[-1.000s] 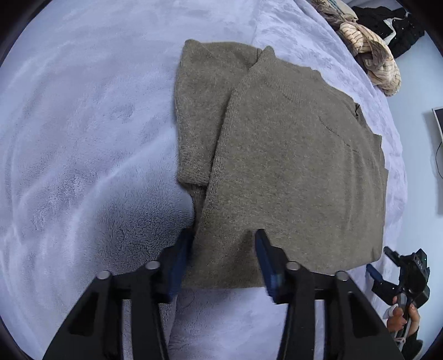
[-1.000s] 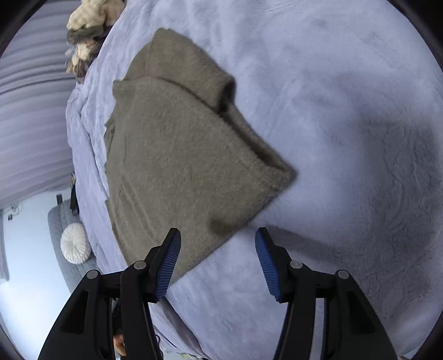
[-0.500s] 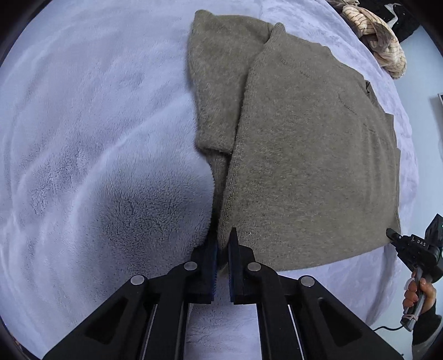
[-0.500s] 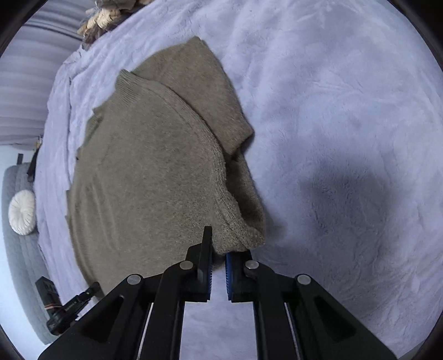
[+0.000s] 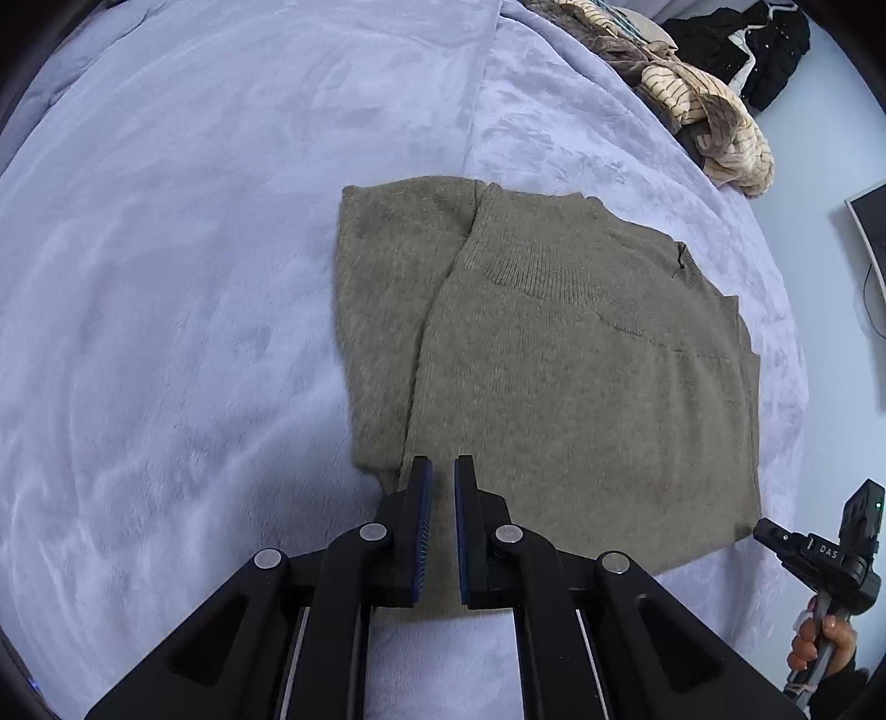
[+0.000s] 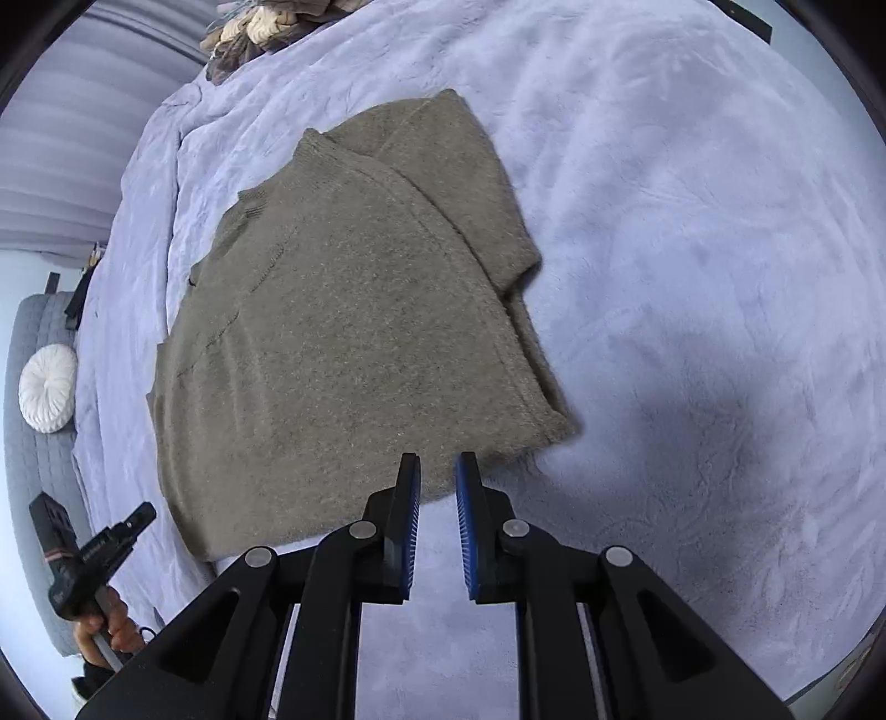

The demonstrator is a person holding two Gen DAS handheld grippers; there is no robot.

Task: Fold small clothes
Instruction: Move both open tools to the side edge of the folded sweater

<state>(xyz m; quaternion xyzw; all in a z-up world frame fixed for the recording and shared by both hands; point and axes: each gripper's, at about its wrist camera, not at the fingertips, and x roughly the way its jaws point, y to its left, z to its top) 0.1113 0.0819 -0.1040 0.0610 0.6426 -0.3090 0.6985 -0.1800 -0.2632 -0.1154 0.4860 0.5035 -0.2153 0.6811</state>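
A pale lavender plush blanket [image 5: 183, 310] covers the bed and fills most of both views. In the left wrist view a heap of striped and tan clothes [image 5: 714, 130] lies at the upper right edge of the bed, with black garments [image 5: 747, 50] beyond it. In the right wrist view a grey quilted couch [image 6: 33, 443] with a round white cushion [image 6: 48, 395] sits at the left edge of the frame.

The folded olive-brown sweater [image 5: 554, 376] lies flat in the middle of the bed. In the left wrist view its long axis runs from the lower centre toward the upper right, with the ribbed neckline at the top and a folded sleeve along its left side. In the right wrist view it stretches from the lower left up toward the top centre.

The left hand-held gripper [image 5: 440, 487] reaches in from the bottom of the frame, its blue pads close together with a narrow gap, over the sweater's near edge; whether cloth is pinched between them cannot be told. The right hand-held gripper [image 6: 437, 484] is likewise nearly closed above the sweater's near hem, and a grip cannot be confirmed there either.
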